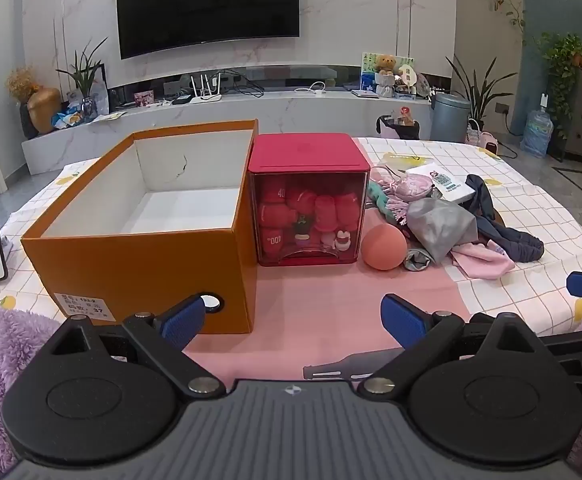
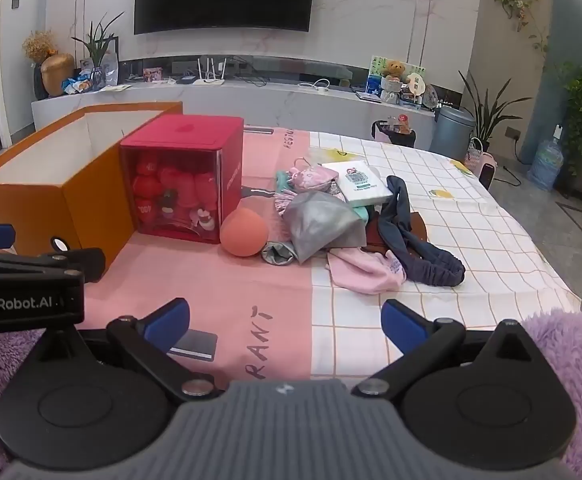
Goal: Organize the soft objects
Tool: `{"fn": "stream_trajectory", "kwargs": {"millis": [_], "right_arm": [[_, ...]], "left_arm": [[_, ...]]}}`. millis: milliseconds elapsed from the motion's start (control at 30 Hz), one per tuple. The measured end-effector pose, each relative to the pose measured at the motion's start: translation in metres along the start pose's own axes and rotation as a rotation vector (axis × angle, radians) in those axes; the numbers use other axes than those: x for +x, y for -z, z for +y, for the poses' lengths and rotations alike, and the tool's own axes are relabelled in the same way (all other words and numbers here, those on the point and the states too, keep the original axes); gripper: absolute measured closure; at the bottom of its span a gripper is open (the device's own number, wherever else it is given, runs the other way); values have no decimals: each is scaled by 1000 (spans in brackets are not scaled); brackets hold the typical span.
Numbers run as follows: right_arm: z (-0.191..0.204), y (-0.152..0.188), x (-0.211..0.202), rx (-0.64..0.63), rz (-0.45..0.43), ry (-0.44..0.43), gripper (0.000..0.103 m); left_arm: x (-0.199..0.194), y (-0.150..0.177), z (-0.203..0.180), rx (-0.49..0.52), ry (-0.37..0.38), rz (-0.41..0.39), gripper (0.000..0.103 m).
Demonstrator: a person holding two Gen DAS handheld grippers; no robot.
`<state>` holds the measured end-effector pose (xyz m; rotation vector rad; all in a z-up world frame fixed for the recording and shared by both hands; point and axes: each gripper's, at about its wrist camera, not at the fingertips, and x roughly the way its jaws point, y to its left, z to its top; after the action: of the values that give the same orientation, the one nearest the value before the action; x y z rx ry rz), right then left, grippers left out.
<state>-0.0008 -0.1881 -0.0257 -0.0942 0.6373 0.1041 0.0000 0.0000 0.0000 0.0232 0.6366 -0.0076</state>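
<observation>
Reaching first for the near pink cloth [image 2: 365,276] seems wisest. Both the left gripper [image 1: 293,320] and right gripper [image 2: 285,322] hover spread wide, empty; the orange box [image 1: 139,256] waits left.

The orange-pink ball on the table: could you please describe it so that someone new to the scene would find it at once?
Start at the big open orange box on the table; the red cube-shaped box with a clear front stands against its right side. The orange-pink ball sits at that cube's front right corner, beside the heap of cloth items. It is the only smooth, round thing there; its neighbours are crumpled fabric.
</observation>
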Motion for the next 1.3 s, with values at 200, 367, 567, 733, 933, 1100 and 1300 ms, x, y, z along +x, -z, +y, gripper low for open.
{"fn": "stream_trajectory", "kwargs": {"millis": [200,367,567,733,933,1100,1300], "right_arm": [[0,0,0,-10,13,5,3],[1,1,1,-11,13,3,3],[1,2,0,-16,20,6,3],[2,2,2,-20,22,8,3],[3,2,3,-23,24,12,3],[4,3,3,-24,23,13,3],[4,3,3,-27,25,16,3]], "left_arm": [[1,-1,-6,15,-16,23,0],[2,-5,-6,10,-19,19,0],[-1,1,2,-2,-12,-1,0],[2,3,5,-21,0,24,0],[2,3,4,-13,-6,22,0],[2,4,3,-13,-8,26,0],[3,5,2,-10,-9,26,0]]}}
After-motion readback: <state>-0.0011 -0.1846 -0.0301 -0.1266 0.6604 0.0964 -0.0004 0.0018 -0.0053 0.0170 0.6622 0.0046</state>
